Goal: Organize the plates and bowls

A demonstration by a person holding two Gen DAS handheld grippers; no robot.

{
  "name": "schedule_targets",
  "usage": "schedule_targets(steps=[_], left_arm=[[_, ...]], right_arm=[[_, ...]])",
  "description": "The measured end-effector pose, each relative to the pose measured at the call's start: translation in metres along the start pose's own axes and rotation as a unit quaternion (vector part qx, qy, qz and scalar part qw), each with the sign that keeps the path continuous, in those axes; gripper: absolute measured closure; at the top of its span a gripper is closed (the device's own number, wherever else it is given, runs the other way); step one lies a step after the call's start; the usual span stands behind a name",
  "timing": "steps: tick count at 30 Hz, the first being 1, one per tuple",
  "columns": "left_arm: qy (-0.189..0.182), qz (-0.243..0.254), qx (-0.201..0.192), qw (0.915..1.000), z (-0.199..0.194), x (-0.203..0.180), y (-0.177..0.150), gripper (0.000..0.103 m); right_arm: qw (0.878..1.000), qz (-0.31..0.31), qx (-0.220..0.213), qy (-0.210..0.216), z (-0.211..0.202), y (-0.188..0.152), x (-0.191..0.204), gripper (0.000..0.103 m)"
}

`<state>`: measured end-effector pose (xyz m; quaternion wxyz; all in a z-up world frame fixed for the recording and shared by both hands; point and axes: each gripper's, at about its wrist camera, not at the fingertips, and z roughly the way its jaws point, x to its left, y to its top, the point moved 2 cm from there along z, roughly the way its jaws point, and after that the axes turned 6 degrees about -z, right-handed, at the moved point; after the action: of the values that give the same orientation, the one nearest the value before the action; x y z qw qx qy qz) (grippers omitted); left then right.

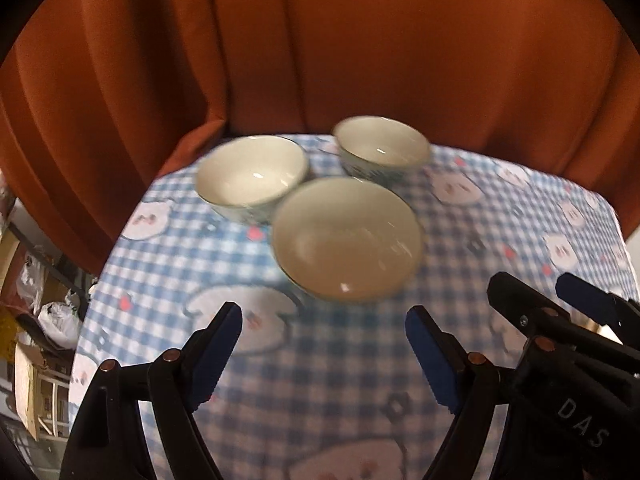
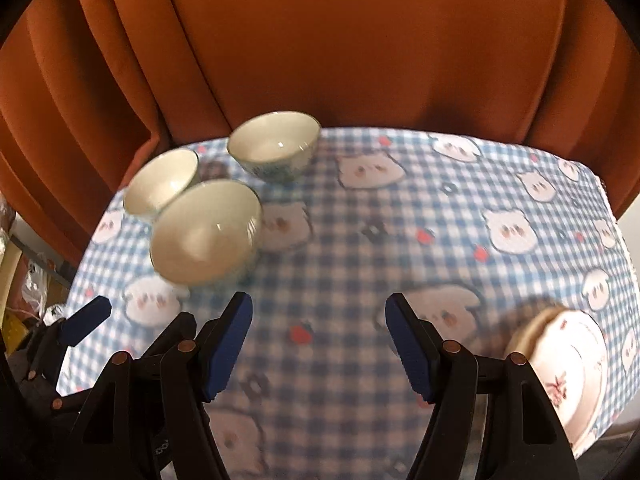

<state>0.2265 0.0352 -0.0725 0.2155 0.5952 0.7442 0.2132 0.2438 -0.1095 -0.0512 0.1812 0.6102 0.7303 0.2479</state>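
Both grippers, left gripper (image 1: 324,354) and "DAS"-lettered right gripper (image 2: 319,346), hover spread, empty, near 3 bowls (image 1: 347,240).

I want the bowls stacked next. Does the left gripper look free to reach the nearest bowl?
Probably yes. The left gripper is open and empty, and the nearest bowl sits just ahead of it with only bare tablecloth between.

A blue-and-white checked tablecloth printed with white cartoon faces (image 2: 360,216) covers the table to its edges. A pleated rust-orange curtain (image 2: 340,48) hangs behind the far edge. Blurred crumpled white bags (image 1: 60,320) lie beyond the left edge.
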Motion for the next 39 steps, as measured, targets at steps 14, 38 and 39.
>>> schedule_targets(steps=[14,38,39], left_arm=[[0.024,-0.033,0.022,0.9989,0.074,0.025,0.05,0.051],[0.038,-0.036,0.057,0.997,0.105,0.023,0.05,0.085],[0.038,-0.036,0.058,0.997,0.103,0.023,0.049,0.085]], right_arm=[[1.0,0.006,0.014,0.014,0.076,0.054,0.034,0.038],[0.998,-0.004,0.052,0.048,0.119,0.058,0.039,0.08],[0.997,-0.004,0.052,0.049,0.117,0.057,0.039,0.08]])
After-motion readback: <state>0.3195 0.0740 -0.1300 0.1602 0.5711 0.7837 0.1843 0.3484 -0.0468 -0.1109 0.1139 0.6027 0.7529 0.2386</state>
